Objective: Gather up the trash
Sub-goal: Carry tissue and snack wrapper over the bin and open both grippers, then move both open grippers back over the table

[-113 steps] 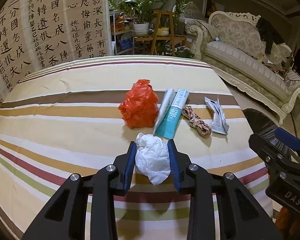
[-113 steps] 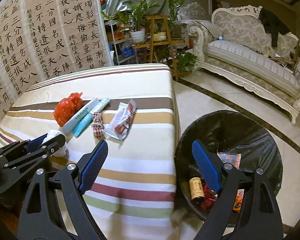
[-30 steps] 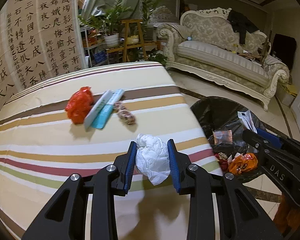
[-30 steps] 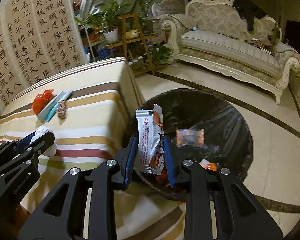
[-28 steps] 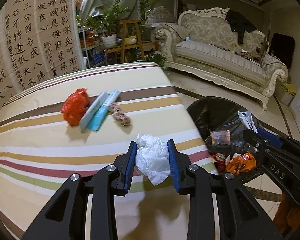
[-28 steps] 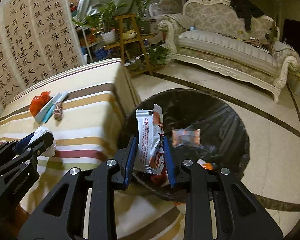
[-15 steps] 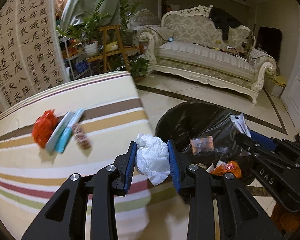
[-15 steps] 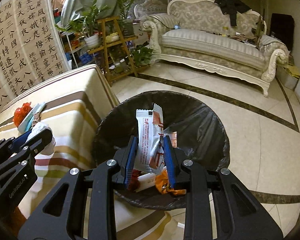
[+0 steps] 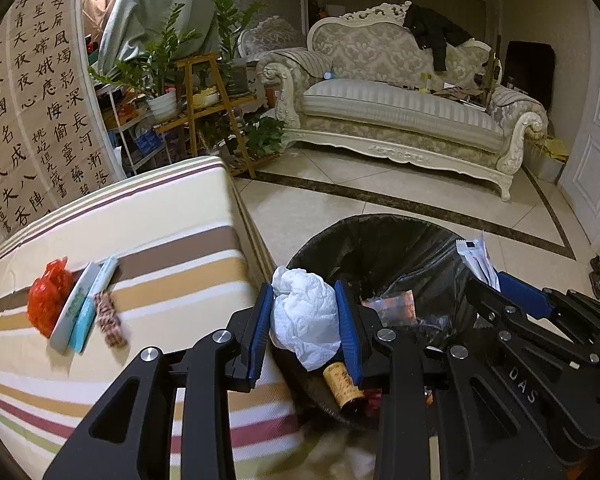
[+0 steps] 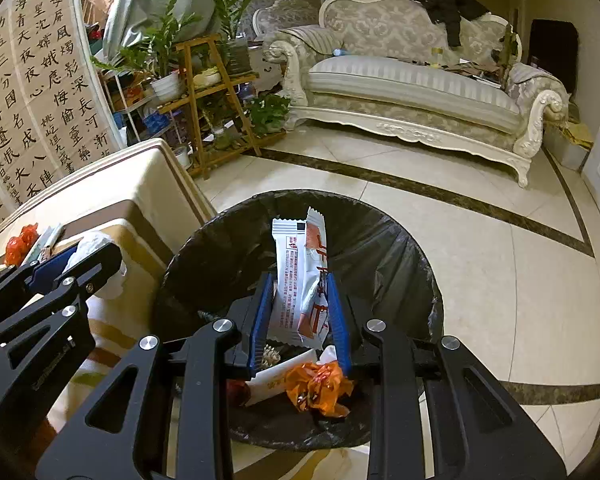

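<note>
My left gripper (image 9: 305, 322) is shut on a crumpled white tissue (image 9: 302, 314), held over the near left rim of the black-lined trash bin (image 9: 400, 240). My right gripper (image 10: 300, 316) is shut on a white and red snack wrapper (image 10: 302, 280) above the middle of the bin (image 10: 380, 240). Inside the bin lie an orange wrapper (image 10: 320, 388), a cork (image 9: 342, 384) and other scraps. On the striped table (image 9: 160, 240) remain a red plastic bag (image 9: 48, 296), a white and teal tube box (image 9: 86, 304) and a small patterned wrapper (image 9: 109, 318).
The bin stands on the tiled floor (image 10: 500, 260) right beside the table's edge. A cream sofa (image 9: 400, 112) lines the back wall. A wooden plant stand (image 9: 212, 100) with potted plants and a calligraphy screen (image 9: 32, 100) stand behind the table.
Both grippers have travelled right from over the table to over the bin, each still holding its item. The bin now fills the centre of the right wrist view.
</note>
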A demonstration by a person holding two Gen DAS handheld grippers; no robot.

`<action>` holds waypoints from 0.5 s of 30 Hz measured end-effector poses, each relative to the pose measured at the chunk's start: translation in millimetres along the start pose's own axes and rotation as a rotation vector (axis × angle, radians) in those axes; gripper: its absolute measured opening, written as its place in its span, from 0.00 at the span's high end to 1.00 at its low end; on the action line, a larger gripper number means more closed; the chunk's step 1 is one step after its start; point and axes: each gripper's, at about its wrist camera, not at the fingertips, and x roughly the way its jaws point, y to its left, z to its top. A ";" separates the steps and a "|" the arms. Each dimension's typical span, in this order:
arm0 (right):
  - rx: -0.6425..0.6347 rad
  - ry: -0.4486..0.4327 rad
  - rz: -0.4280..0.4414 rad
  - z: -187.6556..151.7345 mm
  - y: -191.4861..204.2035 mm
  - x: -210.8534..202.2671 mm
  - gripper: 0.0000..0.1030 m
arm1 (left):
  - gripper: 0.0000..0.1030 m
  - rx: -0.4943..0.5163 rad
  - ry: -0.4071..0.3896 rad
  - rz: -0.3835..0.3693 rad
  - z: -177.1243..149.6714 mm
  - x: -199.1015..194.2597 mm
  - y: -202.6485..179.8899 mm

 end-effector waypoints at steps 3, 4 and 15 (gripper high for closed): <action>0.010 -0.002 -0.008 2.1 -2.9 2.9 0.73 | 0.68 0.004 0.009 -0.003 3.8 6.8 -3.0; 0.016 -0.005 -0.011 2.5 -4.8 3.5 0.72 | 0.67 0.005 0.013 -0.003 4.1 8.4 -3.9; 0.060 -0.017 -0.045 1.0 -17.6 3.7 0.49 | 0.38 0.001 0.028 0.004 3.3 15.4 -7.2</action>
